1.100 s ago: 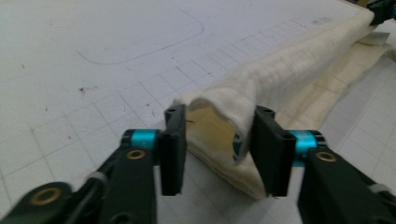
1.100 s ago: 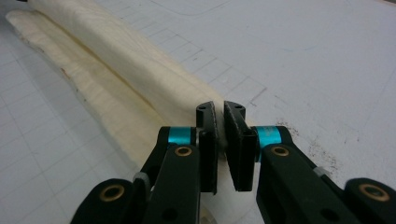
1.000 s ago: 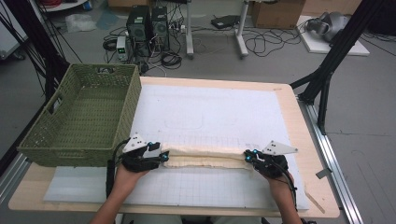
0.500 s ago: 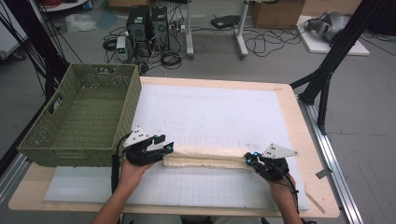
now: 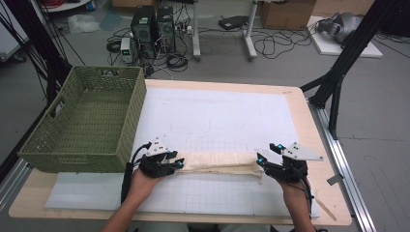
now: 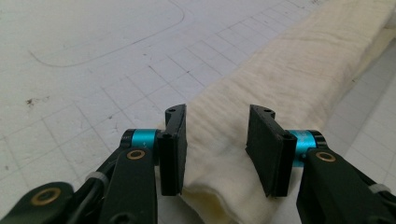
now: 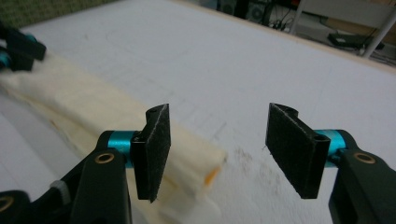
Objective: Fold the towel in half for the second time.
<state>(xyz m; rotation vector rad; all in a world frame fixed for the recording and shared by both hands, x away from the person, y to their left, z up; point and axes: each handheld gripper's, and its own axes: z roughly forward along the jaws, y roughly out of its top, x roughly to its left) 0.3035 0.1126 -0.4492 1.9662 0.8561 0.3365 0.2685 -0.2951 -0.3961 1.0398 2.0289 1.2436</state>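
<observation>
A wooden table (image 5: 309,104) carries a white gridded mat (image 5: 217,121) with faint curved lines drawn on it; no writing on it can be read. Beyond the table, the grey floor holds 2 black computer towers (image 5: 152,26), loose cables and cardboard boxes. At the table's left sits an olive woven basket (image 5: 48,145).

The left hand-held gripper (image 5: 180,163) is at the left end of a rolled cream cloth (image 5: 217,162), which lies along the near part of the mat between both hands. In the left gripper view its jaws straddle the roll's end at a middling gap, with cloth between them but the pads not pressing; they have just been closing.

The right hand-held gripper (image 5: 261,161) sits at the cloth's right end. In the right gripper view its jaws stand apart, the roll's end lying beneath the left pad and nothing clamped; they have just been opening.

Compared with 1 second ago, the left hand-held gripper has shifted along the roll's end, and the right one has let go of the cloth and lifted slightly.
</observation>
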